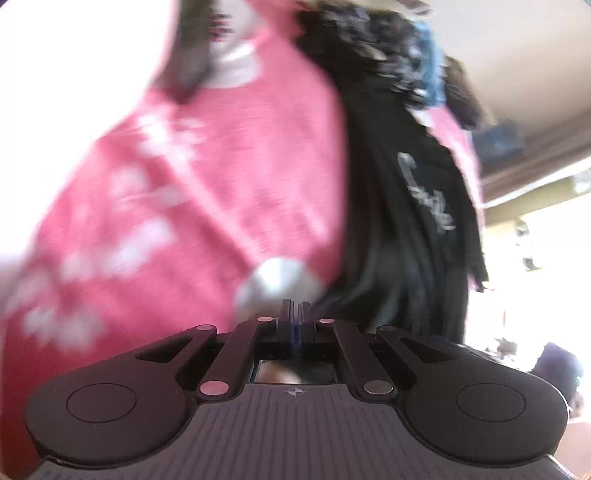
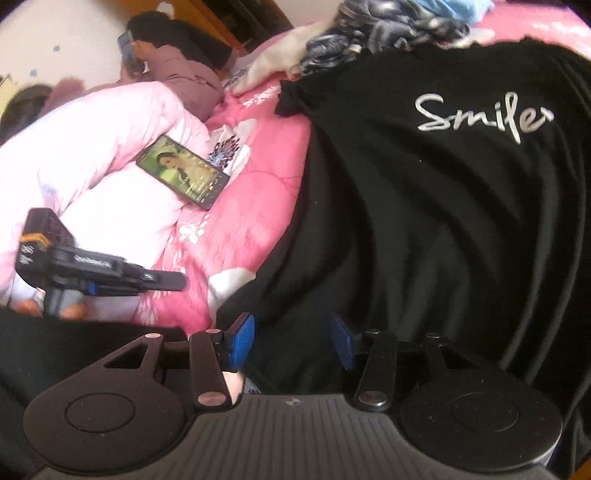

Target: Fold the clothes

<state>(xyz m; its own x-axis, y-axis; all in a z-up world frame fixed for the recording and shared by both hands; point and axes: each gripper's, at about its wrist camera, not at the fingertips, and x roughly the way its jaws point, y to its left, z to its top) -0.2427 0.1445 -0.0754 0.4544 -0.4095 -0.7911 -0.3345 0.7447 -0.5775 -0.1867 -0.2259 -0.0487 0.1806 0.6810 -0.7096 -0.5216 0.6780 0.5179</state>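
Observation:
A black T-shirt (image 2: 424, 221) with a silver "Smile" print (image 2: 484, 118) lies spread over a pink flowered bedspread (image 2: 258, 206). My right gripper (image 2: 291, 341) stands open at the shirt's lower edge. Black cloth lies between its blue pads (image 2: 242, 339), and they do not press on it. My left gripper (image 2: 181, 282) hovers over the bedspread to the left of the shirt, with its fingers together and nothing in them. In the blurred left wrist view the left gripper (image 1: 295, 314) is shut. It points at the pink bedspread (image 1: 221, 166), with the black shirt (image 1: 399, 240) to its right.
A lit phone (image 2: 183, 171) rests on a pale pink duvet (image 2: 92, 155) at the left. A person (image 2: 184, 70) lies at the far left of the bed. A heap of blue and patterned clothes (image 2: 388, 26) sits beyond the shirt's far edge.

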